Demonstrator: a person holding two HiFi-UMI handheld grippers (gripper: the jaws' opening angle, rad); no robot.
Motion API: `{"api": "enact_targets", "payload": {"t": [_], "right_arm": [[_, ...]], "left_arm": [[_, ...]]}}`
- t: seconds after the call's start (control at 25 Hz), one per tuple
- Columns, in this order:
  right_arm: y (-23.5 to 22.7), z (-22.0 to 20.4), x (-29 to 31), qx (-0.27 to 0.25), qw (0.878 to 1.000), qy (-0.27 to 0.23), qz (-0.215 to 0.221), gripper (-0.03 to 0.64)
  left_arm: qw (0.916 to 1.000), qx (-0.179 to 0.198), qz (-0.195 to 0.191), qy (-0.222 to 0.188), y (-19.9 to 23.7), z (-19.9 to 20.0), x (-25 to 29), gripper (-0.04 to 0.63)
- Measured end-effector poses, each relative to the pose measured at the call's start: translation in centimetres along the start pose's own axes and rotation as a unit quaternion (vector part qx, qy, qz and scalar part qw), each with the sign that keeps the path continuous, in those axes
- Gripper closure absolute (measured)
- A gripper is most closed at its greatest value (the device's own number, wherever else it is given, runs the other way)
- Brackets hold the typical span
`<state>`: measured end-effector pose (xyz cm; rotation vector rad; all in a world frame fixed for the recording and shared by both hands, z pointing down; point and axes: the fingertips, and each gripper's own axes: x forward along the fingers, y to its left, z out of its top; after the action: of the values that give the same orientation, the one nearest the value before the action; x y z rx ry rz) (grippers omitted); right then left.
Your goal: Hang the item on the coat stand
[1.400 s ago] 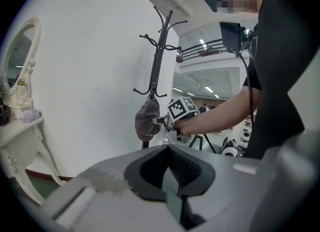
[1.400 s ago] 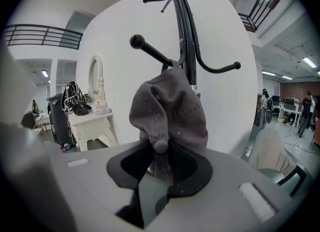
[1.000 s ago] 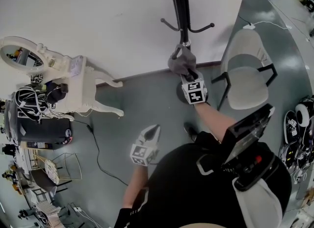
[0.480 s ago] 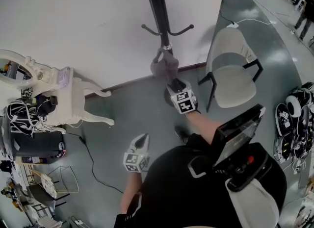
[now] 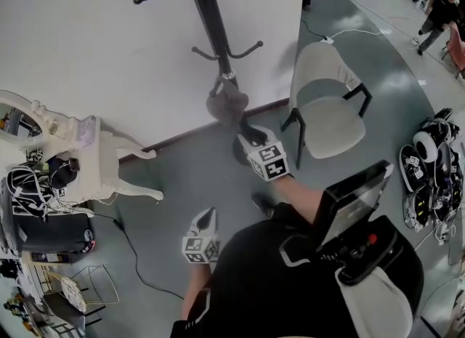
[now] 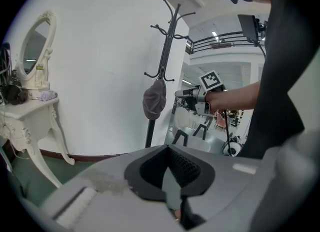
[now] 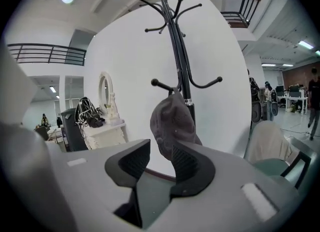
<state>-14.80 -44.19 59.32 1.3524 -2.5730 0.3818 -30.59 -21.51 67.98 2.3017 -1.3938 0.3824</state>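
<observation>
Item: grey cap (image 5: pixel 227 104). Pos.: hung on a low hook of the black coat stand (image 5: pixel 207 2), crown drooping beside the pole, clear of the floor (image 5: pixel 189 176). In head view the stand sits at 12 o'clock, against the white wall (image 5: pixel 87 46). R gripper (image 5: pixel 251 137): just short of the cap, which lies at approx. 11 o'clock from its tip; no contact w/ the cap. In the R gripper view the fingers (image 7: pixel 130 163) are apart and have just been closing. Nothing is btwn them, and the cap hangs beyond them at 12 o'clock, under the stand's lower hooks. L gripper (image 5: pixel 209 214): held low at approx. 7 o'clock from the R gripper, well apart from the stand, tip aimed toward 12 o'clock. In the L gripper view the fingers are together and empty. That view shows cap and stand far off at 12 o'clock, w/ the R gripper and its marker cube at approx. 1 o'clock, near the cap but not touching it. Surroundings (head view): beige chair (image 5: pixel 327 111) w/ dark legs at 3 o'clock from the stand base. White table (image 5: pixel 94 162) w/ oval mirror (image 5: pixel 14 115) at 9 o'clock from the base, carrying small items.
</observation>
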Motion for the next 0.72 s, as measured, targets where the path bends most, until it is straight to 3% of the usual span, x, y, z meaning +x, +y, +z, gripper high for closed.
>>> {"api": "enact_targets", "payload": {"t": [0.12,0.72], "right_arm": [[0.9,2.3,-2.1,-0.002,1.0,-0.026,0.008,0.523],[7.3,11.8,-11.0,-0.021,0.991,-0.116,0.069,0.558]], "left_arm": [[1.0,0.0,0.0,0.0,-0.2,-1.2,-0.7,0.537],[0.9999,0.0,0.004,-0.013,-3.2,-2.7,-3.6,0.537]]}}
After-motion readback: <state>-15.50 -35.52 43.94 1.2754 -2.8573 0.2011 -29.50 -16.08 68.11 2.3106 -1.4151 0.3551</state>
